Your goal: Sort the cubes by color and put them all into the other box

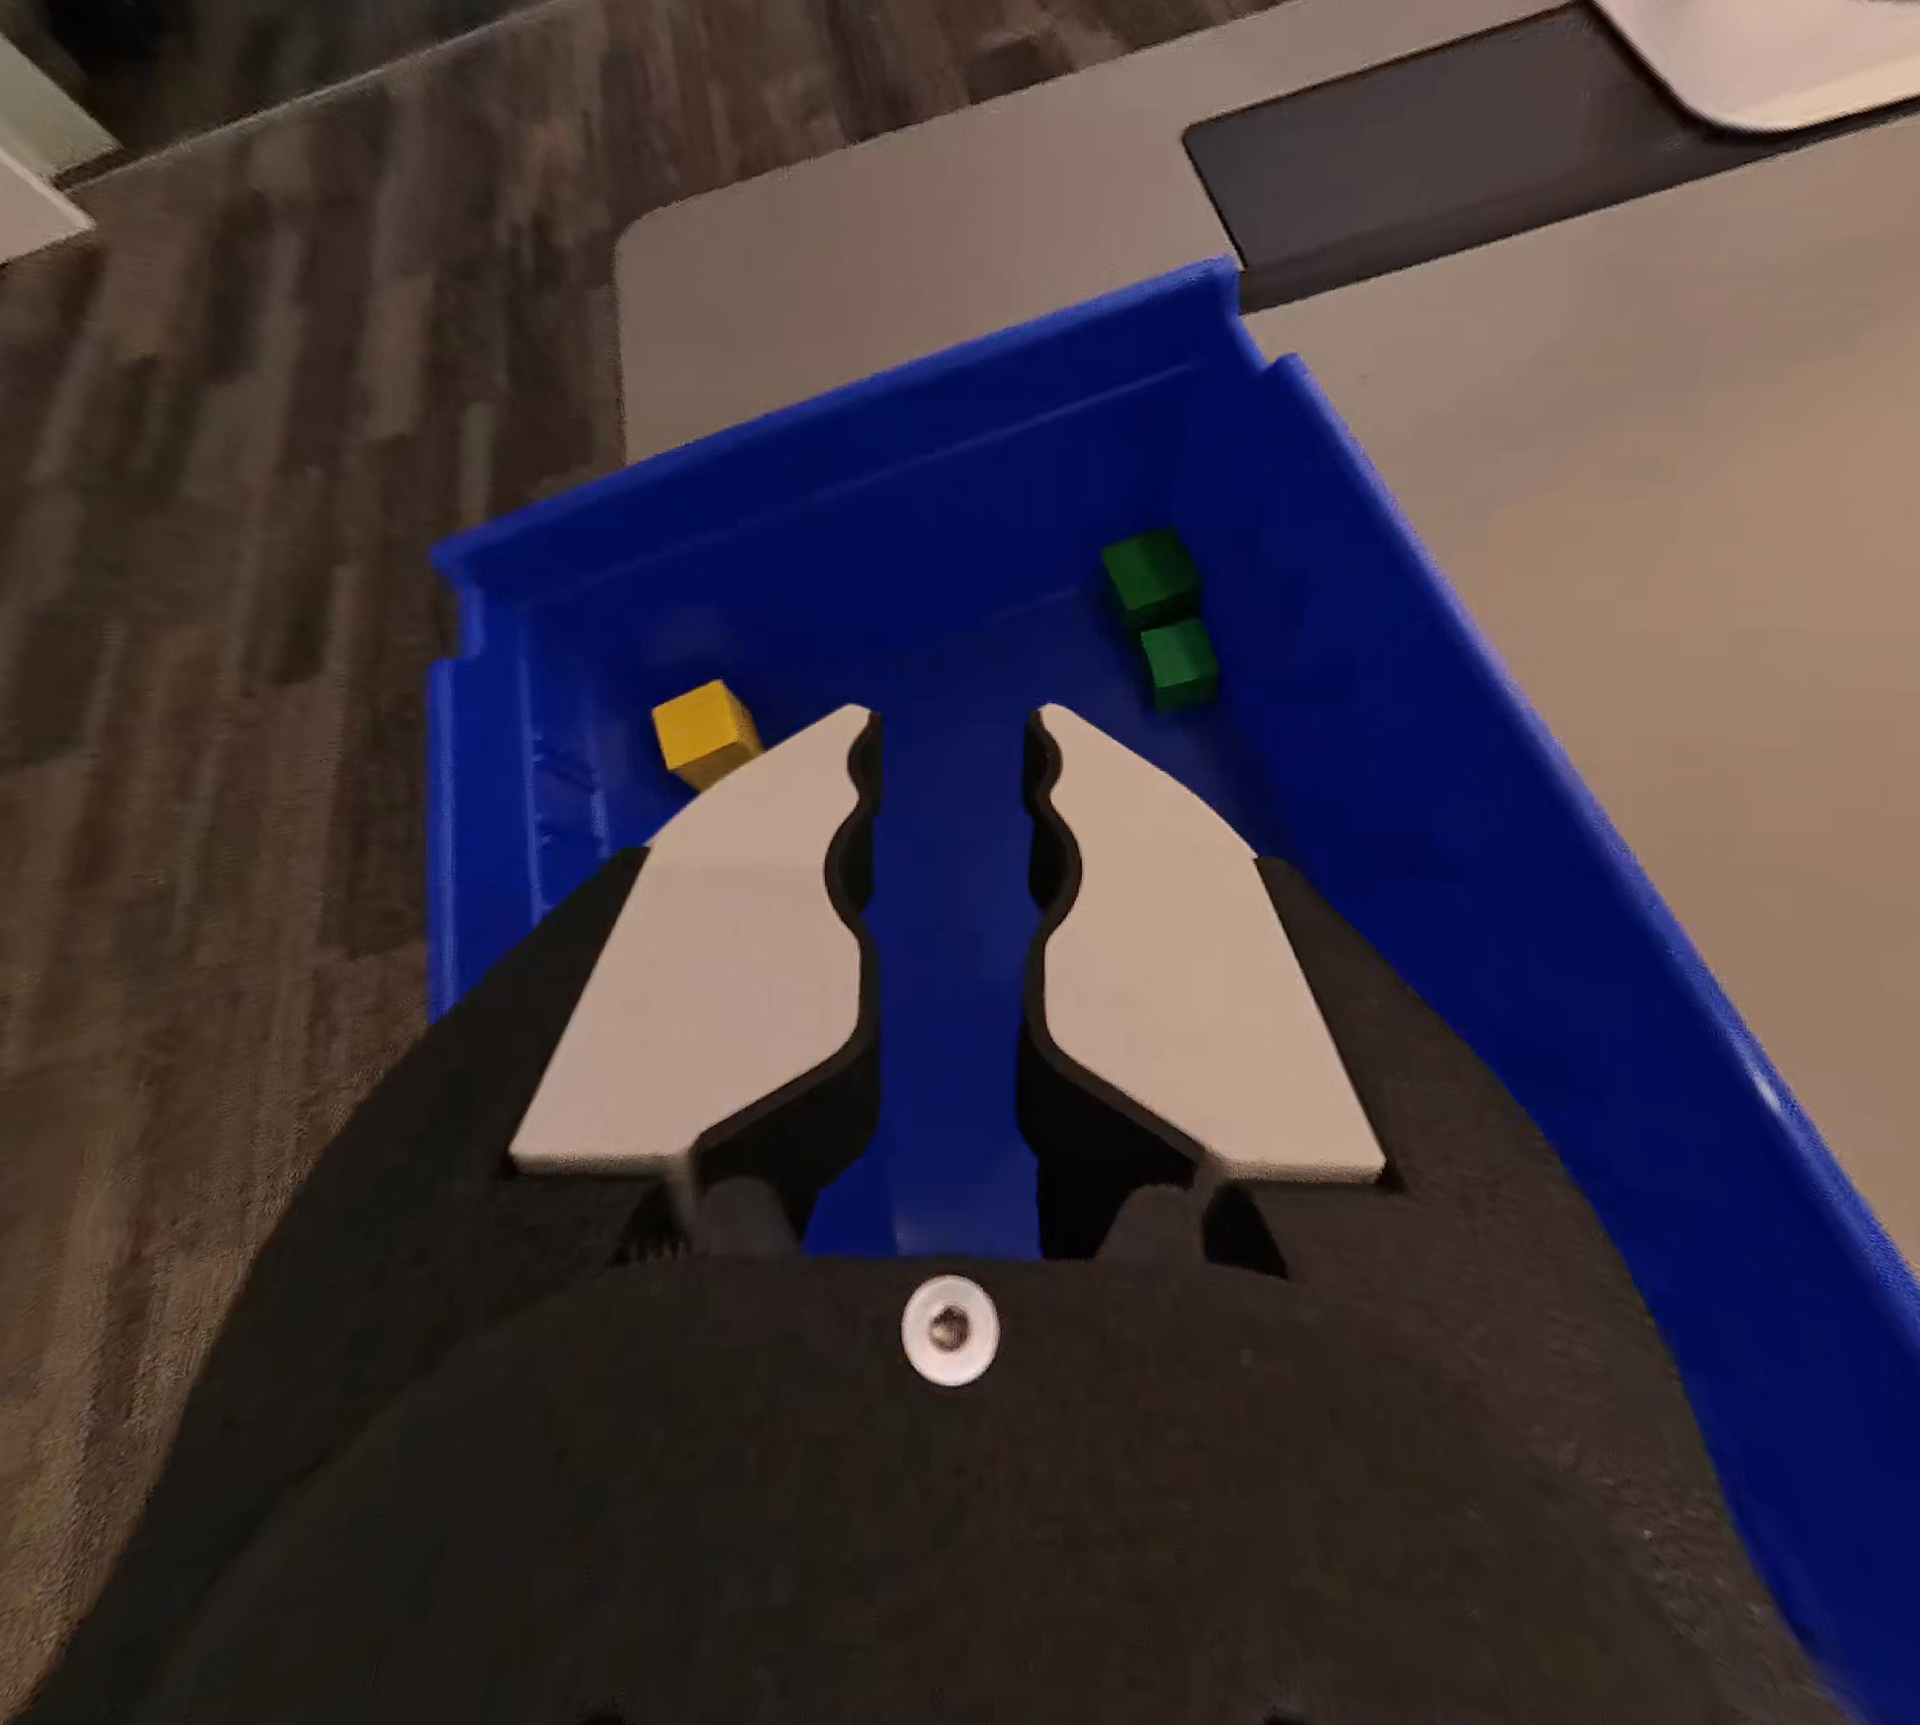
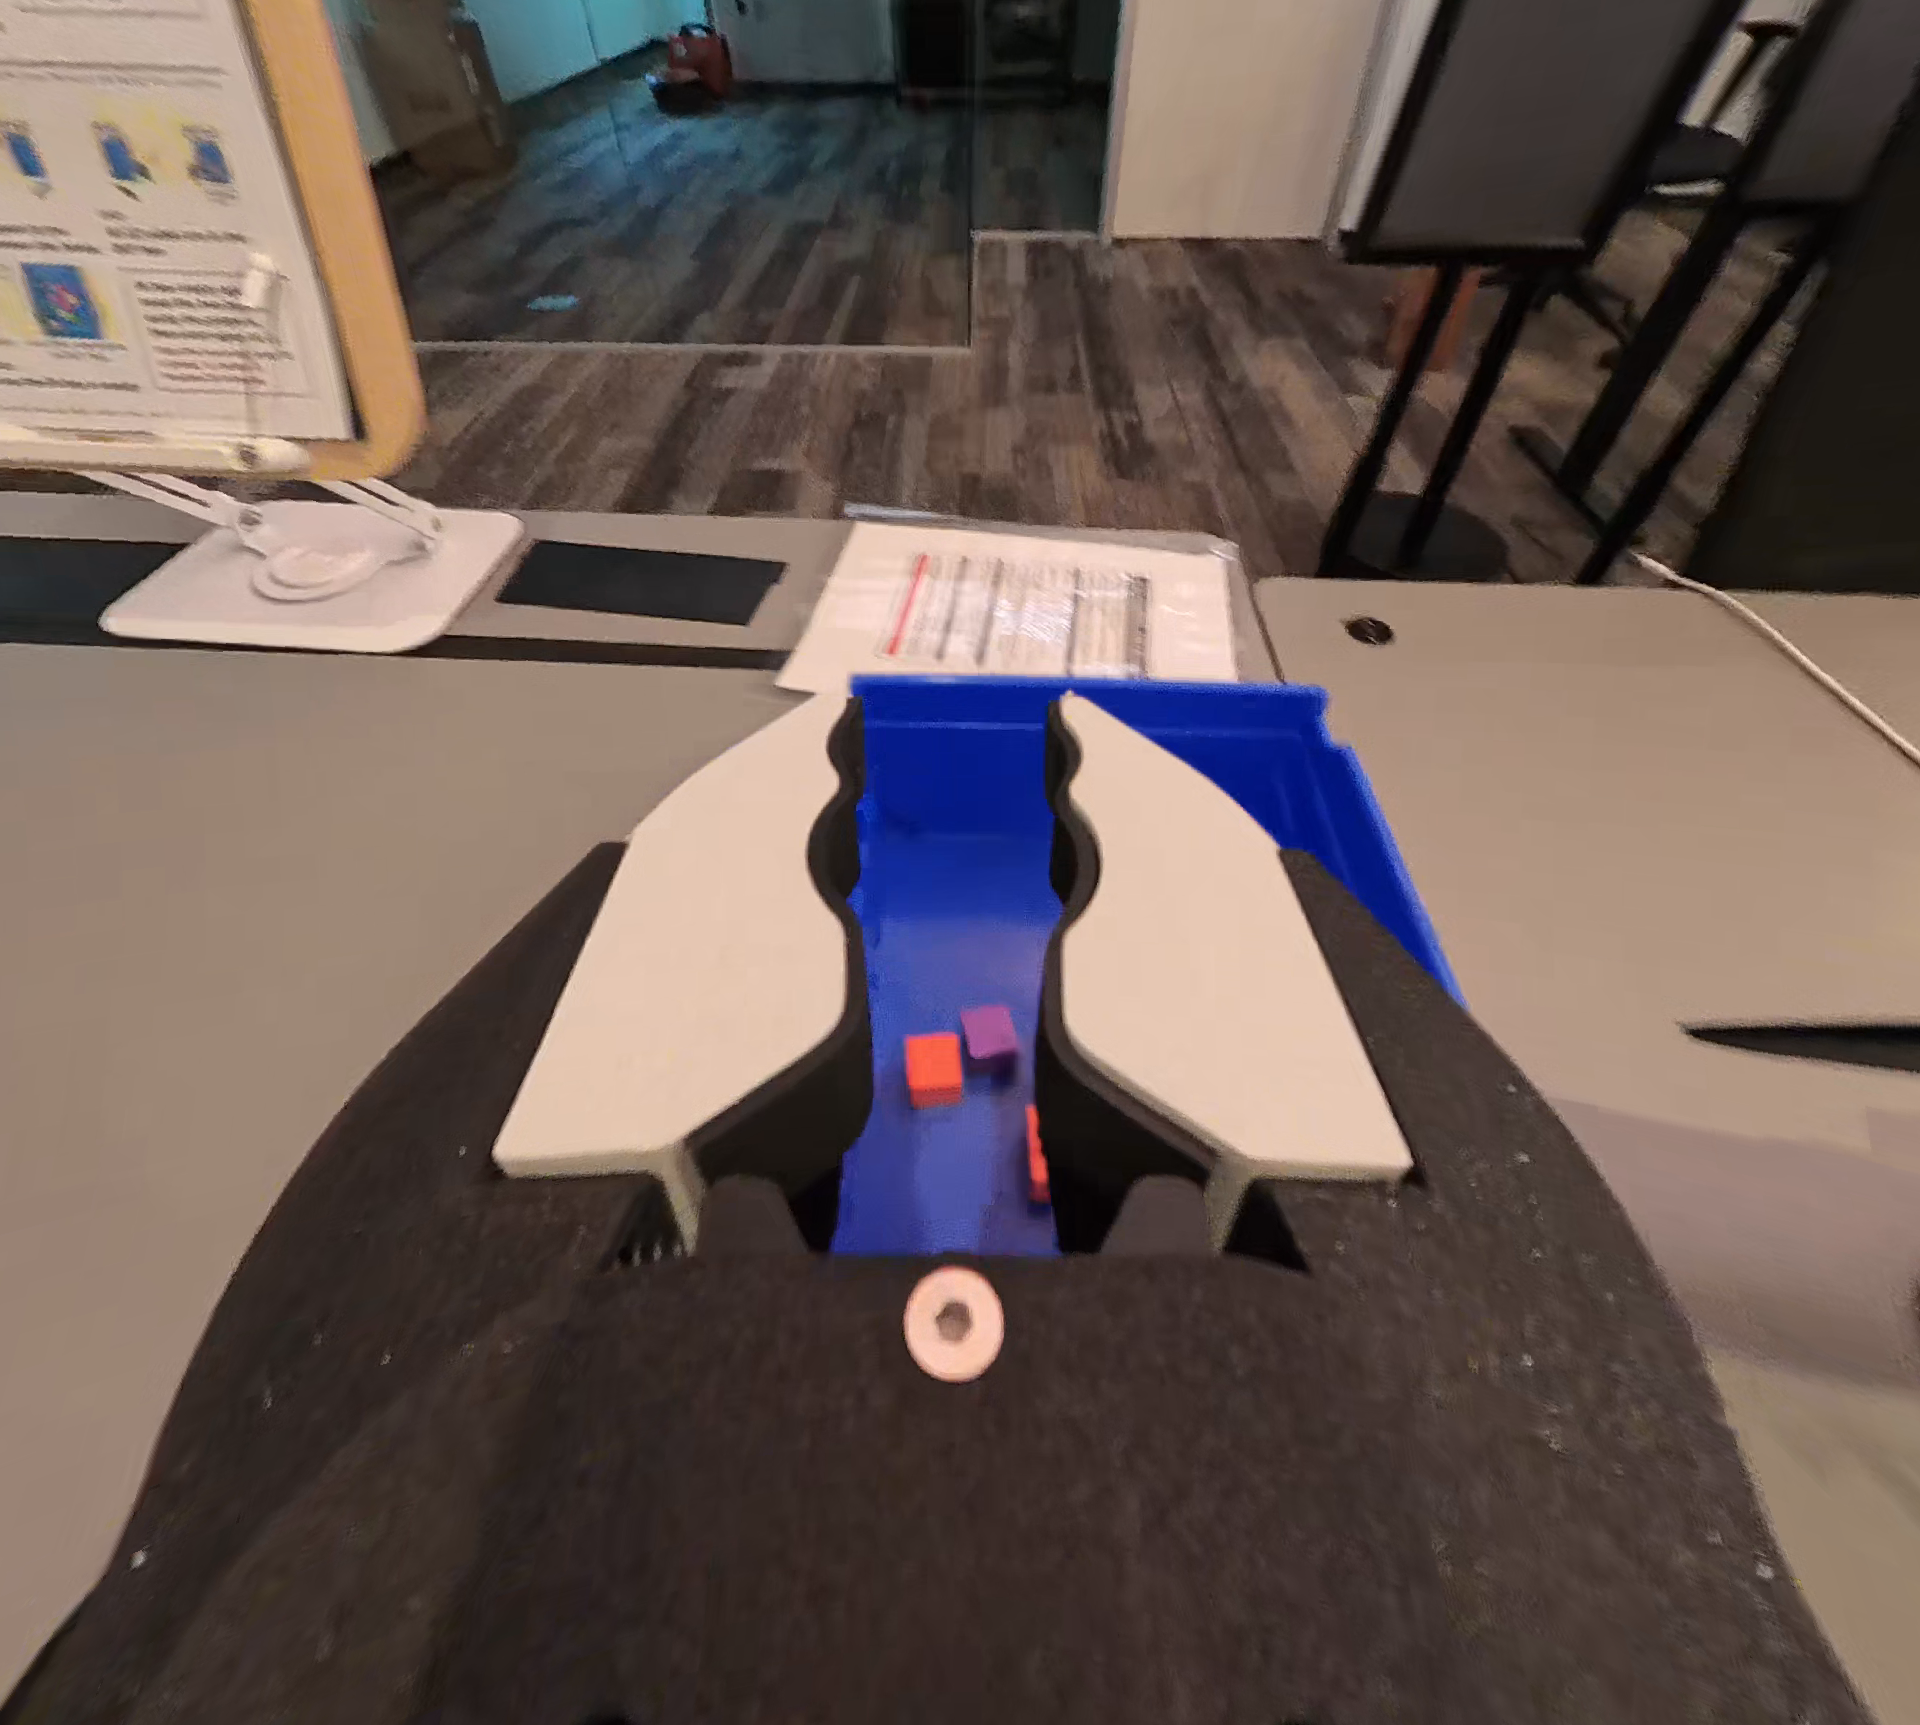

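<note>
The cubes are split between two blue bins: in the left wrist view a yellow cube [image 1: 704,733] sits near the far left corner of the blue box [image 1: 1455,792], partly hidden behind my left finger, and two green cubes [image 1: 1162,617] lie touching each other against the right wall; in the right wrist view an orange cube [image 2: 932,1065] and a purple cube [image 2: 988,1036] rest just beside one another on the floor of the other blue box [image 2: 1340,802], with a second orange piece [image 2: 1035,1156] half hidden by my right finger; I judge them small, light, rigid blocks with flat faces, likely to skid on the smooth plastic if nudged, so I would pinch one across two opposite flat sides, squarely, and mind its close neighbour; my left gripper [image 1: 951,714] hovers above its bin, angled downward, fingers parted with nothing between them; my right gripper [image 2: 951,709] hangs higher over its bin, pointing forward and down, likewise spread and empty; the grey table [image 2: 312,844] carries both bins, with a white stand [image 2: 312,579] and a sheet of paper [image 2: 1018,605] beyond.
</note>
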The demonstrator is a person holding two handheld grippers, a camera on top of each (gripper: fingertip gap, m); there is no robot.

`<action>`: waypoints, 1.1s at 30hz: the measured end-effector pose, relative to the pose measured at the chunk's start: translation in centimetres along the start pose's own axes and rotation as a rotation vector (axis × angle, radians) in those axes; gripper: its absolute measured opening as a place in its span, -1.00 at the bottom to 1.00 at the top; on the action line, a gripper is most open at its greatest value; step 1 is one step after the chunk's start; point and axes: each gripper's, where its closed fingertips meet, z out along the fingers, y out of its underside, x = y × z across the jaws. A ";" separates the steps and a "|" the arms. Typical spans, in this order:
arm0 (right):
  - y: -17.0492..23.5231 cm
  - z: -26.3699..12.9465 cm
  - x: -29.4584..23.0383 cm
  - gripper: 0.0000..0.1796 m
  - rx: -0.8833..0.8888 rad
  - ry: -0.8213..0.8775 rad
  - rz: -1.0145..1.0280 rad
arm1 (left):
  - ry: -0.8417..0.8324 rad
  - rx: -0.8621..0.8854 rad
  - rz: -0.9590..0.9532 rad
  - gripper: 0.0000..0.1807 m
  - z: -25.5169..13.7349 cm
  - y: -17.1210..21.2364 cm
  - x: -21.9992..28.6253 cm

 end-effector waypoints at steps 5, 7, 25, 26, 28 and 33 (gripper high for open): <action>-2.1 1.2 -5.3 -0.62 0.088 -0.256 0.125 | 0.081 -0.067 0.172 -0.68 4.5 1.6 1.8; -3.0 1.5 -6.7 -0.62 0.122 -0.317 0.155 | 0.102 -0.127 0.232 -0.65 6.1 2.6 2.3; -1.3 5.0 -13.0 -0.61 -0.031 -0.346 0.007 | 0.394 -0.224 0.425 -0.65 9.7 4.9 6.1; -1.3 5.0 -13.3 -0.61 -0.034 -0.348 -0.006 | 0.413 -0.220 0.445 -0.65 9.4 4.9 6.4; -1.2 5.0 -13.6 -0.61 -0.041 -0.350 -0.027 | 0.458 -0.195 0.479 -0.65 8.9 4.9 7.1; -0.6 5.5 -13.9 -0.61 -0.071 -0.359 -0.029 | 0.413 -0.151 0.561 -0.62 9.8 4.2 7.6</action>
